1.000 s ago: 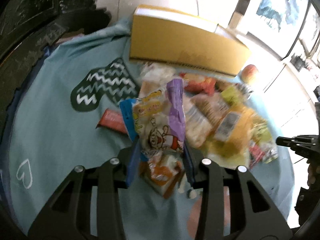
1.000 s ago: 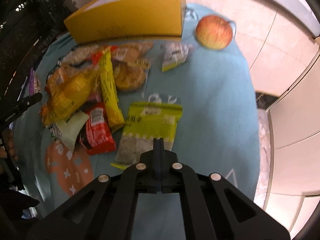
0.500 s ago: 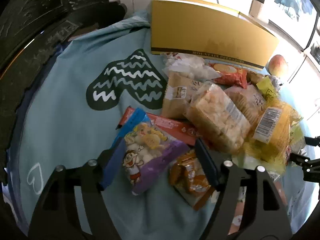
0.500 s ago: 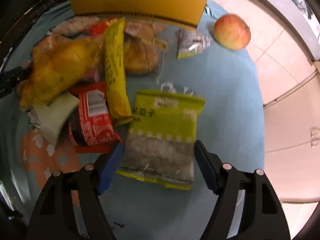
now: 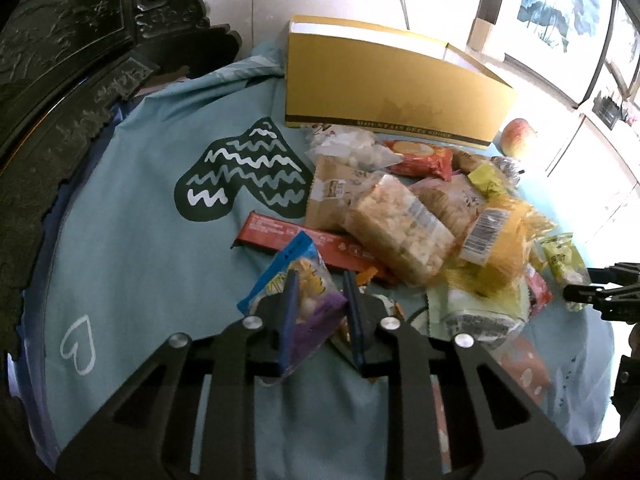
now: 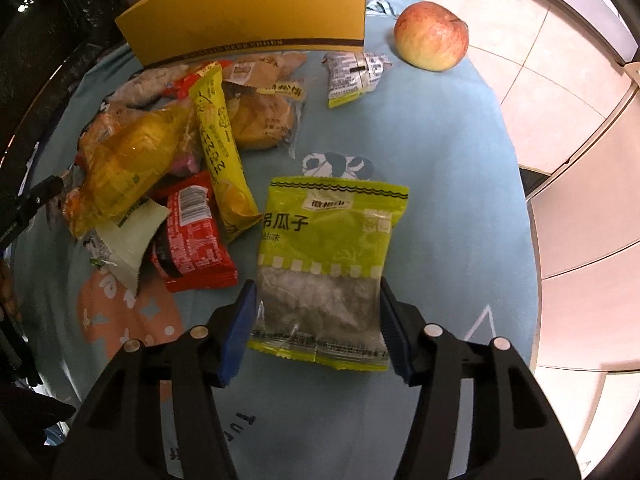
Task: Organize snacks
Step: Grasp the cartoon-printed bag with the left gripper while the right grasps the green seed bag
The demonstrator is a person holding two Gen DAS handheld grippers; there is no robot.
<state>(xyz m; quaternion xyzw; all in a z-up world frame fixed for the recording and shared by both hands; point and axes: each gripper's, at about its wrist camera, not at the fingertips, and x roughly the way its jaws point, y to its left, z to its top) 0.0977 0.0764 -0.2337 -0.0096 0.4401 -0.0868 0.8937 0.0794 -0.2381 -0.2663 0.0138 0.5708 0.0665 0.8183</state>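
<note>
A pile of snack packets lies on a light blue tablecloth. My left gripper is shut on a blue and purple cartoon snack bag, pinching it at the pile's near edge. My right gripper is open, its blue pads on either side of a green seed packet that lies flat on the cloth. A yellow box stands behind the pile; it also shows in the right wrist view.
A red bar, a puffed rice pack and a yellow bag lie in the pile. An apple and a small silver packet sit at the far right. Dark carved furniture borders the left.
My left gripper let the cartoon bag down onto the cloth, opened, then closed on it again. My right gripper opened from shut and now straddles the green seed packet.
</note>
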